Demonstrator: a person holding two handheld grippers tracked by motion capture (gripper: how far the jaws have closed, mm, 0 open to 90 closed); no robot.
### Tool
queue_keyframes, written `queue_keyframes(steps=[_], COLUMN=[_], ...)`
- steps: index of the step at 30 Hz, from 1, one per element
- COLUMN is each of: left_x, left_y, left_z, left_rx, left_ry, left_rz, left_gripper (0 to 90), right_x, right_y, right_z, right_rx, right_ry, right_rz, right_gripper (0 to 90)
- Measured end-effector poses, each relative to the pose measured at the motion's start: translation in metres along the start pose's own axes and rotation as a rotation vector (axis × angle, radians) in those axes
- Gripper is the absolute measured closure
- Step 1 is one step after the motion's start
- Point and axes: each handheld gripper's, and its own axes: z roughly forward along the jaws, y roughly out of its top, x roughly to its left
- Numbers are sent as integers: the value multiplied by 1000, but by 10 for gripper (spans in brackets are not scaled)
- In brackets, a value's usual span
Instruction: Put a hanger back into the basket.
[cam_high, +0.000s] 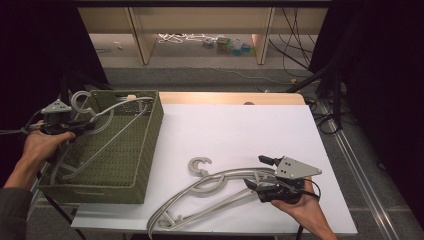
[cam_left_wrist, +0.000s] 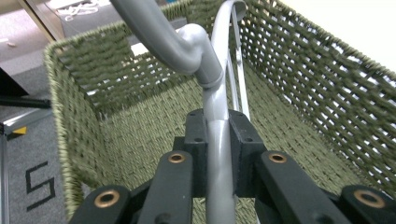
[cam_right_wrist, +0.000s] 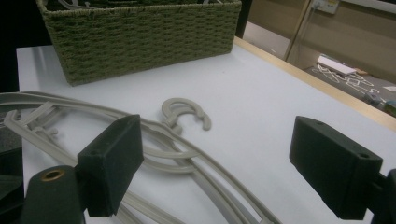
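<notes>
Here the grey hanger (cam_high: 107, 117), clamped near its neck by the left gripper (cam_left_wrist: 218, 154), is best lowered slowly and flat into the green basket (cam_high: 150, 140) at the left, so no arm snags the rim. Its hook (cam_high: 79, 100) points to the far left, its long axis running across the basket's far end. The right gripper (cam_right_wrist: 224, 163) is held apart over the pale hangers (cam_high: 210, 192) lying near on the table (cam_high: 260, 130).

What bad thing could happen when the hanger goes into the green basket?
The left hand-held gripper pinches the grey hanger by a thin bar, so it might twist or slip. Its hook pokes above the basket's rim and might catch there. The hangers on the table lie tangled, so lifting one could drag another.
</notes>
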Motion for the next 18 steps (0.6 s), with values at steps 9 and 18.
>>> queue_keyframes(steps=[9,18], left_x=[-3,-1], left_y=[-11,-15], left_z=[18,23], left_rx=[50,148], left_ry=[4,23], left_rz=[-31,-11], left_gripper=[785,769], right_x=[1,1], right_y=[-1,-1], right_z=[1,2], right_rx=[-11,-9], right_ry=[-10,-6], right_rz=[-1,-2], right_gripper=[183,186])
